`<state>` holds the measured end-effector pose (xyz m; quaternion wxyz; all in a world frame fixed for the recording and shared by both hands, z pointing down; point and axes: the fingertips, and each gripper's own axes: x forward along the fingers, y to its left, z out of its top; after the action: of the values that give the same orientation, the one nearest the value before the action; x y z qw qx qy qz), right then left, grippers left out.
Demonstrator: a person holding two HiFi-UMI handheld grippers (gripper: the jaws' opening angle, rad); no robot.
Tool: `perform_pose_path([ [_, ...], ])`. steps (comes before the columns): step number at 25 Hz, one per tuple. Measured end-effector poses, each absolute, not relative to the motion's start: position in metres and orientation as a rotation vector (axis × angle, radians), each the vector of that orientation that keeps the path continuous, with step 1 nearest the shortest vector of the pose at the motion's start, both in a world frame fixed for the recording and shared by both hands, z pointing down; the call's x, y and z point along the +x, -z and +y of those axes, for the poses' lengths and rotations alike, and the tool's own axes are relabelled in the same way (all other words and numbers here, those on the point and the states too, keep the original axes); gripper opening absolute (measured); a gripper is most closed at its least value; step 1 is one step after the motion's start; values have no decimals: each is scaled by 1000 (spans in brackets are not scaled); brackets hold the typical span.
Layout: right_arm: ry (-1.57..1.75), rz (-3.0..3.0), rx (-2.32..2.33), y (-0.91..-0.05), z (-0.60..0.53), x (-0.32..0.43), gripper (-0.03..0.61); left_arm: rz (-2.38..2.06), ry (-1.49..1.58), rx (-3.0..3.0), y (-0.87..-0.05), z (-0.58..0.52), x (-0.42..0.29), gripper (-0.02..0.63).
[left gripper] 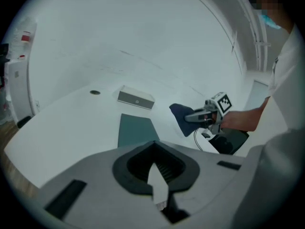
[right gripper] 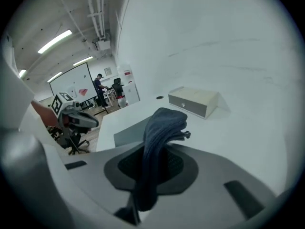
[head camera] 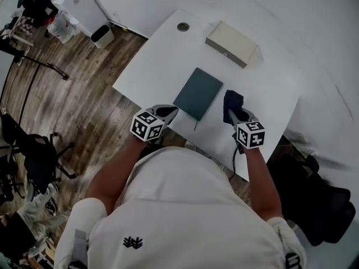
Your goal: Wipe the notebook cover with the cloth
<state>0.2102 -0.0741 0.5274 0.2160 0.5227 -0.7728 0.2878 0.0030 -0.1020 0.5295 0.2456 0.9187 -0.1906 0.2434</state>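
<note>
While the left gripper (head camera: 167,112) waits with jaws drawn together on nothing, just off the near corner of the flat teal rectangular notebook (head camera: 198,93), the book lies unpinned on the white table (head camera: 162,49). Right gripper (head camera: 235,114) is clamped on the bunched dark blue cloth (head camera: 232,101), beside the cover, not yet on it. Risk: the unheld book skates under the wipe, or the cloth works loose.

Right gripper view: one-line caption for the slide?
Right gripper shut on the dark blue cloth, teal notebook lying ahead on the white table.
</note>
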Motion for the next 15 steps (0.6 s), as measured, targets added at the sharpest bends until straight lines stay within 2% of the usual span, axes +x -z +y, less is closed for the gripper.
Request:
perform_pose_path([
  [8, -863, -2054, 1701, -507, 9, 170, 44, -326, -600, 2597, -473, -106, -21, 6],
  [15, -836, -1989, 1832, -476, 31, 109, 44, -164, -628, 2659, -450, -106, -51, 6],
])
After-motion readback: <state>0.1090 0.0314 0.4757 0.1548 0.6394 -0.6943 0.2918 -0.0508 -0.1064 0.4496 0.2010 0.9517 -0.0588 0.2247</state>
